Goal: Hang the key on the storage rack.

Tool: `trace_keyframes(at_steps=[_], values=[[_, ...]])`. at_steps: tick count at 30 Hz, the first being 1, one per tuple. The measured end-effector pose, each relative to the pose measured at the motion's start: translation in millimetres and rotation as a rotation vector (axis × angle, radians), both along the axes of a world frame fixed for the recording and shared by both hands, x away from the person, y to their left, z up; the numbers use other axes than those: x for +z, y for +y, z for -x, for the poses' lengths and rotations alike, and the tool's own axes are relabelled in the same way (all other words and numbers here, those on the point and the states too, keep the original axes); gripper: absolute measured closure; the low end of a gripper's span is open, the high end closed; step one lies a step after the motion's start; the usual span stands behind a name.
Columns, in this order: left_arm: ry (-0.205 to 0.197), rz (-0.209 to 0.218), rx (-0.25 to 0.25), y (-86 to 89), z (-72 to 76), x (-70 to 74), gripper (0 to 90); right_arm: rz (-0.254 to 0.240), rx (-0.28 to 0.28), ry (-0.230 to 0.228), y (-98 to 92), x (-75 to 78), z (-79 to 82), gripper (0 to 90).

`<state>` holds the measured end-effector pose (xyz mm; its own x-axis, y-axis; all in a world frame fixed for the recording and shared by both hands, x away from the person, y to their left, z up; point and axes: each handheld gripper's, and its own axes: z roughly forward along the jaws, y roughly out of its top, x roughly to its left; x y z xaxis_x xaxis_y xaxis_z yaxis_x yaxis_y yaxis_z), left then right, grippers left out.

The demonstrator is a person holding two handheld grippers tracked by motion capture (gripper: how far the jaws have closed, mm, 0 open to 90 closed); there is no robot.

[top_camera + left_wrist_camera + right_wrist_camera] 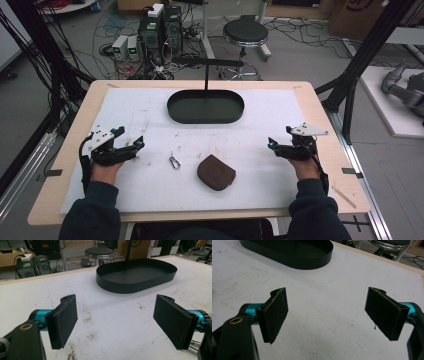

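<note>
Both hands resting low at the table's near edge, one at each side. Left gripper (131, 146) spread wide with nothing between its black padded jaws, aimed inward across the white foam mat (150, 107). Right gripper (278, 145) likewise spread wide and empty, mirrored on the other side. Between them, near the front: a small silver metal carabiner clip (174, 162) lying flat, and just beside it, apart, a brown rounded leather pouch (216, 172). Farther back at centre, a black oval metal tray (205, 118) with a post rising behind it, bare inside, probably the drop-off spot. Likely a ready pose, kept clear of both small things before any reach.
</note>
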<state>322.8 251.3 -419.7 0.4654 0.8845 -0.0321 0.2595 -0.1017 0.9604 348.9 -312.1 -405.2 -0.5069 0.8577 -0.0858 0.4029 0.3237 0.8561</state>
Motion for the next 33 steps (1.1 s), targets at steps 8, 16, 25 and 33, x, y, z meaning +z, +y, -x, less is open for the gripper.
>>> trace_keyframes(at_steps=[8,16,25,33], values=[[0.011,0.000,-0.007,-2.8,-5.4,-1.8,21.6,-0.006,0.004,0.004,-0.2,-1.2,1.6,18.9],[0.018,0.027,-0.021,-7.4,-3.9,-1.2,21.7,-0.008,-0.002,-0.003,-2.0,-1.1,3.0,18.9],[0.062,0.017,-0.136,-35.2,-2.5,0.9,26.5,0.005,-0.002,-0.007,-1.0,-0.7,4.1,19.0],[0.184,-0.039,-0.298,-68.0,1.3,-7.6,50.0,0.022,0.008,-0.007,2.6,-0.3,4.9,19.1]])
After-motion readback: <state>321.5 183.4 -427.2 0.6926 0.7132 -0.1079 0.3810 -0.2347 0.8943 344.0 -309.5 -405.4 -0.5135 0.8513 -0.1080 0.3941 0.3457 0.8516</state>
